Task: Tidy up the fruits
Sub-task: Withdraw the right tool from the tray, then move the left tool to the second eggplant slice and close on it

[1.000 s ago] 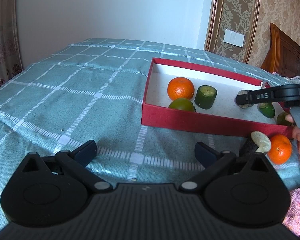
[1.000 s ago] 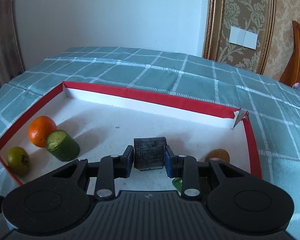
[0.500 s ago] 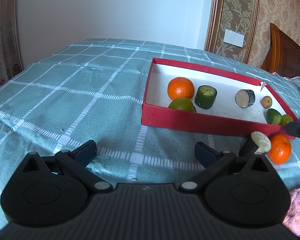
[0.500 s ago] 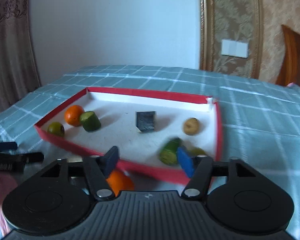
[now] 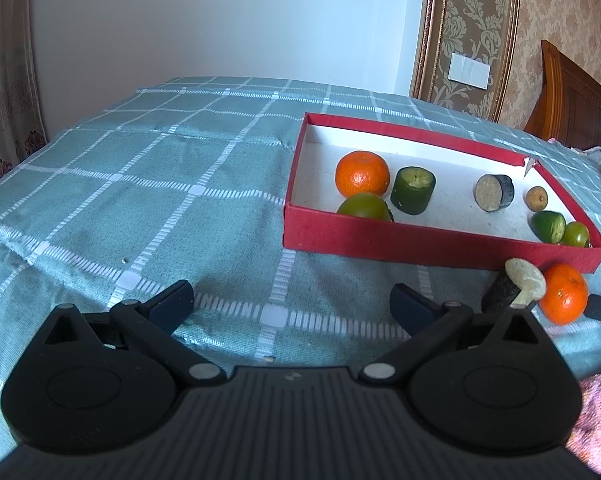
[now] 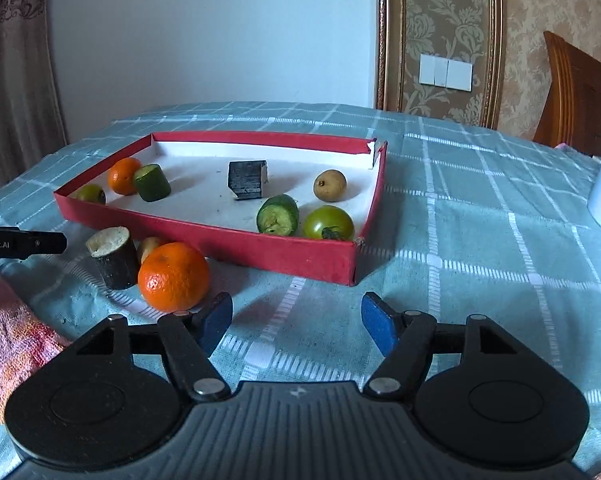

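Fruit lies both inside and outside the red box (image 6: 204,236), which sits on a teal checked cloth (image 5: 140,184). Inside the box, at its left end, an orange (image 6: 123,175) touches an upright green cucumber chunk (image 6: 152,182), with a green tomato (image 6: 91,193) just beside them against the near wall. Near the middle of the box rests a dark stalk piece (image 6: 247,179) on its side. Toward the box's right end sit a small brown fruit (image 6: 330,185), a second cucumber chunk (image 6: 278,215) with its cut face turned to the near wall, and a second green tomato (image 6: 328,222) in the near right corner, just beside that chunk.

Outside the box, in front of its near wall, a second orange (image 6: 173,276) lies on the cloth, touching another dark stalk piece (image 6: 112,256) that stands upright with its pale cut end on top. Something small and tan (image 6: 150,247) peeks out behind these two, close to the box wall; what it is cannot be told.

Both grippers are released and hold nothing. The right gripper (image 6: 296,322) hovers over the cloth in front of the box, its blue pads wide apart, the left pad just beside the outside orange. The left gripper (image 5: 292,304) is spread wide over the cloth, left of the box's near left corner. A pink towel (image 6: 8,344) lies left of the outside orange.
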Demonstrator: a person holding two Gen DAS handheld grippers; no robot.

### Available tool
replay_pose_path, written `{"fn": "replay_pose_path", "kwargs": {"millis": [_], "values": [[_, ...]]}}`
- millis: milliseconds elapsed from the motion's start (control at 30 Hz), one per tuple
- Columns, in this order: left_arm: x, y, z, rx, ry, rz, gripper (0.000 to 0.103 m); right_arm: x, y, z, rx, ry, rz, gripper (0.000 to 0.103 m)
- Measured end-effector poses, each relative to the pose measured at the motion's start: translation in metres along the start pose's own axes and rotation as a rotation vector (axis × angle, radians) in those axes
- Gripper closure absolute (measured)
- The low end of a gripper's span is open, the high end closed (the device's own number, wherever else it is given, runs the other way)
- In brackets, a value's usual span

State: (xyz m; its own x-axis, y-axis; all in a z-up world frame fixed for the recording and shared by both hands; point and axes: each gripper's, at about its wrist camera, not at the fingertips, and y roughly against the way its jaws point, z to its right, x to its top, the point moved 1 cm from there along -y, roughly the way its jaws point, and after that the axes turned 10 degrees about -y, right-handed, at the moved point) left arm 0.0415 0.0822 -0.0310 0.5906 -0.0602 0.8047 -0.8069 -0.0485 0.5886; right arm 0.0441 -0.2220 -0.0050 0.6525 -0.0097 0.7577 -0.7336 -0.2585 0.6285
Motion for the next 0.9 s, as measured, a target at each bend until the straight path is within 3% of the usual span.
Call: {"fn": "replay_pose_path", "kwargs": {"millis": [33, 200, 300, 400, 500, 633, 800, 900], "values": [[0.0, 0.0, 0.0, 0.001, -0.002, 0.0, 0.0, 0.0, -0.001, 0.002, 0.014, -0.011, -0.011, 0.027], [0.0, 0.006, 0.007, 0.019, 0.007, 0.006, 0.0, -0.002, -0.001, 0.003, 0.015, -0.013, -0.014, 0.023], [0.001, 0.016, 0.017, -0.062, 0.041, 0.034, 0.0, -0.002, -0.001, 0.001, 0.015, -0.002, -0.019, 0.021], [0.006, 0.022, 0.042, -0.083, -0.031, 0.053, 0.0, -0.003, -0.003, -0.002, 0.023, 0.017, -0.035, 0.008], [0.008, 0.023, 0.068, -0.044, -0.153, 0.071, 0.0, -0.004, -0.003, -0.004, 0.015, 0.028, -0.038, 0.007], [0.009, 0.025, 0.086, 0.034, -0.233, 0.109, 0.0, -0.004, -0.004, -0.005, 0.016, 0.027, -0.039, 0.006], [0.008, 0.032, 0.08, 0.02, -0.188, 0.126, 0.0, -0.005, -0.004, -0.005, 0.016, 0.028, -0.039, 0.006], [0.008, 0.034, 0.076, -0.06, -0.187, 0.131, 0.0, -0.005, -0.004, -0.005, 0.014, 0.029, -0.04, 0.006]]}}
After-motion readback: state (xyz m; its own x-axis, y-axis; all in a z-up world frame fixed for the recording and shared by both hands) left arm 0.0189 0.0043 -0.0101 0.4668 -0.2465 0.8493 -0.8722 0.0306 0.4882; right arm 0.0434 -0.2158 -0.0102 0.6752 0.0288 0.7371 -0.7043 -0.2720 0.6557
